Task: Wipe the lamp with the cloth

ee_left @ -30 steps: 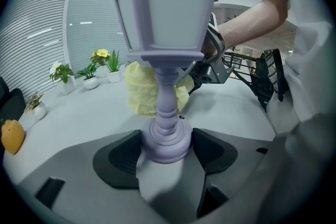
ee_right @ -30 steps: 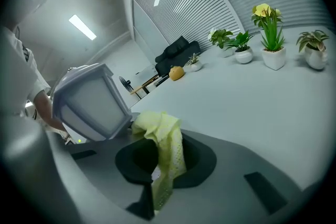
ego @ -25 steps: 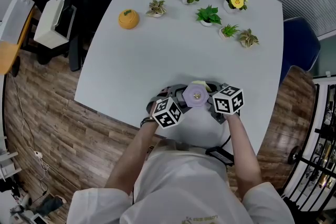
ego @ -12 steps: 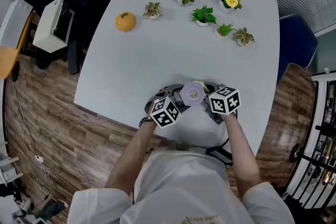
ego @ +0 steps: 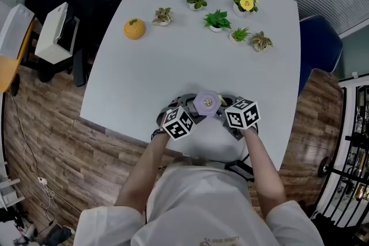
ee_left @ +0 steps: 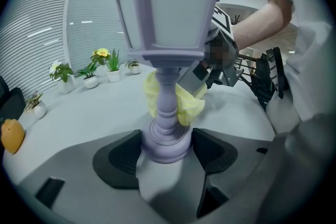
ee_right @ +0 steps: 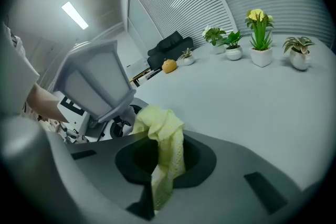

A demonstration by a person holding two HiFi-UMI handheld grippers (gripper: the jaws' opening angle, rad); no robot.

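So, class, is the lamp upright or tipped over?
Upright. The lamp stands with its base clamped in the left gripper, stem rising straight to the lantern head.

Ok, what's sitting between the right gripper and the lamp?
The yellow cloth, held by the right gripper and bunched right at the stem of the lamp. The left gripper view shows it best.

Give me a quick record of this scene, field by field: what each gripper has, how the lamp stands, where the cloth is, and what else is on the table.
Left gripper: shut on the lamp at its base
Right gripper: shut on the cloth
Lamp stance: lilac lantern, upright
Cloth position: yellow, bunched against the lamp's stem
Table: grey; five potted plants and an orange ornament at the far side
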